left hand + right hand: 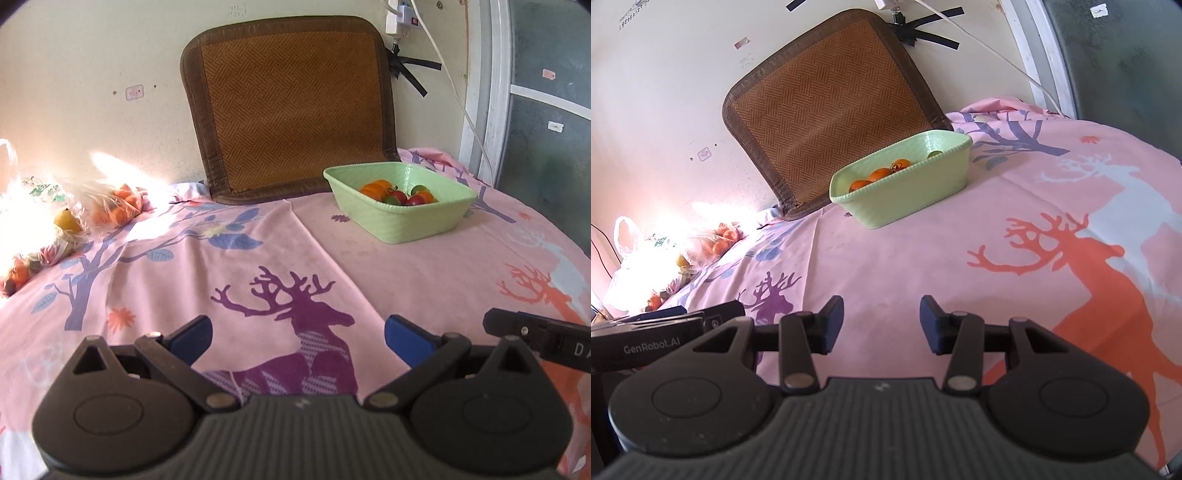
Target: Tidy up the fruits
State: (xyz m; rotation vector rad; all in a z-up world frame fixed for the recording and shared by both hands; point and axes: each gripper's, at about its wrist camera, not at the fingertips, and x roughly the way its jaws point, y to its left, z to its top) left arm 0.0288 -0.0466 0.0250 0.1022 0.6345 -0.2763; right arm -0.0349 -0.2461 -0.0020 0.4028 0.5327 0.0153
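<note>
Both tools, left tool (297, 338) and right tool (882, 320), hover released above the pink bedsheet (258, 258); I should steer left toward the bagged fruits (114, 208), well apart from the green basket (400, 221) already holding several.

Setting: a home bedroom. Evidence: bed covered by a pink deer-print bedsheet (258, 236), brown woven cushion (291, 110) against a cream wall (92, 66).

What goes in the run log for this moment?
left gripper open, empty | right gripper open, empty | green basket holds fruit | bagged fruit untouched
</note>
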